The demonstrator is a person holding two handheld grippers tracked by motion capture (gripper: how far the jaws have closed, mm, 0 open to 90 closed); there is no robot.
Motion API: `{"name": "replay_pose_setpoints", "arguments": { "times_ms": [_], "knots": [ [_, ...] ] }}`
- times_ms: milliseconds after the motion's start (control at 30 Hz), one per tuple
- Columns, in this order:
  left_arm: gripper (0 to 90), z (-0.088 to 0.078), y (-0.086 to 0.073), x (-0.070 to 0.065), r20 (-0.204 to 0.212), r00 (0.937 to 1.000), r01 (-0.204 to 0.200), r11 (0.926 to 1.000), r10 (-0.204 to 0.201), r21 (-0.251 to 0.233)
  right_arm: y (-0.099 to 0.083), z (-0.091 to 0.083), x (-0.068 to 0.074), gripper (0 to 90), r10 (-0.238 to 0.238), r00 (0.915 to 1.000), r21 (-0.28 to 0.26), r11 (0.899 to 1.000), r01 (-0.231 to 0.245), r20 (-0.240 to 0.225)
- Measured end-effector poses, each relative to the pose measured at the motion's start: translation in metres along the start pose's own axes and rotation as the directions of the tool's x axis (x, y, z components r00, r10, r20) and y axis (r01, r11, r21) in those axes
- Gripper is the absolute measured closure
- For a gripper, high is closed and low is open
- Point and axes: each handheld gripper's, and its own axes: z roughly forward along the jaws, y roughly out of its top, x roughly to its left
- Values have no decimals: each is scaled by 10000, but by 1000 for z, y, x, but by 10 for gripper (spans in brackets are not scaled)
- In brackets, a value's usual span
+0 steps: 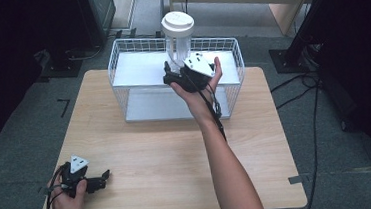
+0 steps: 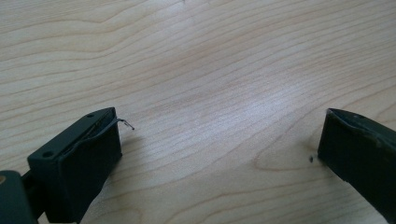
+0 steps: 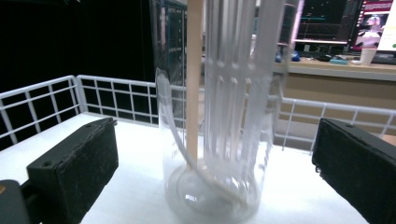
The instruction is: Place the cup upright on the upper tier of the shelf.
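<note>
Clear ribbed plastic jar [image 3: 217, 140] with white lid stands upright in white wire basket [image 1: 120, 64]; right tool [image 3: 219, 172] spread around jar; left tool [image 2: 219, 154] spread.

1. Wire basket [image 1: 120, 69] sits at far centre of desk [image 1: 177, 155]
2. Lidded jar [image 1: 178, 37] stands on shelf [image 1: 140, 68] inside basket, toward its back
3. Right gripper [image 1: 170, 70] just before the jar, jaws either side of it
4. Left gripper [image 1: 101, 179] low over desk's near left corner, well apart from basket

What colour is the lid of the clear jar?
White; the lid of the jar shows best in the high view.
</note>
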Motion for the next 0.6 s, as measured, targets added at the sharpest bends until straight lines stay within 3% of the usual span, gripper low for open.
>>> {"name": "replay_pose_setpoints", "arguments": {
  "times_ms": [233, 600],
  "knots": [
    [0, 0, 0, 0, -10, 10000, -6, 10000, 6, -3, -20, -20, -9, 5, -131, 9997, 178, 9998, 135, -210],
    [0, 0, 0, 0, -8, 10000, -23, 10000, 23, -11, -41, -48, -25, 5, -276, 9996, 264, 9993, 278, -86]
  ]
}}
